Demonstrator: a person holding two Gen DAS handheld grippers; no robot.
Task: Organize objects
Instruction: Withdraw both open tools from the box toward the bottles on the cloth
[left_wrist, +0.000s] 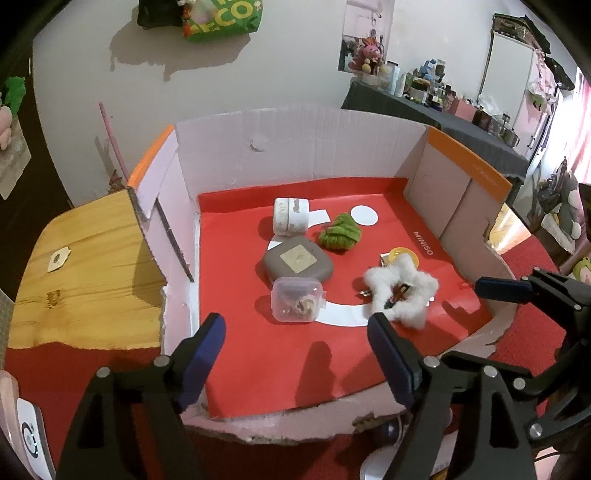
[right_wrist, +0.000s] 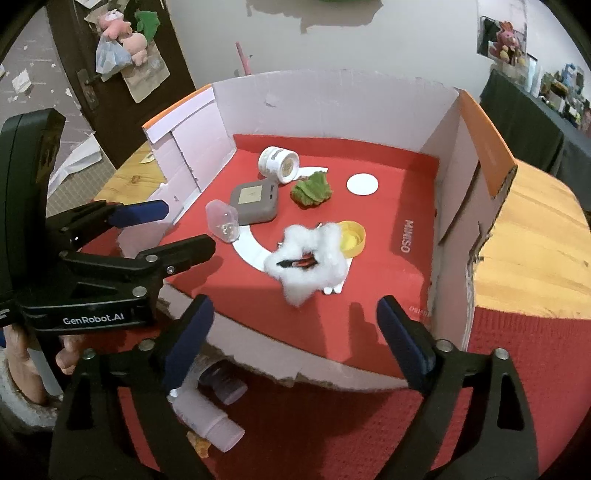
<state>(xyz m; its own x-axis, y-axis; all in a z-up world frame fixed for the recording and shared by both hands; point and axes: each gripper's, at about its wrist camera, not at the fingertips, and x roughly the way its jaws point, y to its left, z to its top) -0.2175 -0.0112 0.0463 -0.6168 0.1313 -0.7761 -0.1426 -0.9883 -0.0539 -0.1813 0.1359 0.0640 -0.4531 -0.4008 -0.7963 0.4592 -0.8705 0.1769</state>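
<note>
Six loose things inside one open cardboard box, all on its red liner. One white fluffy star-shaped hair clip nearest the front, partly over one yellow round lid. One clear plastic case touching one grey rounded-square case just behind. One green fuzzy piece beside the grey case, near one white round jar lying on its side at the back. One white circle printed on the liner, beside the green piece.

Left gripper spread wide, grasping nothing, hovering over the box's front left edge. Right gripper likewise released, jaws far apart, poised before the front wall, near the star clip but apart from it.

Outside the box: one wooden tabletop, one red cloth, and two pale bottles lying on the cloth below the front wall.
</note>
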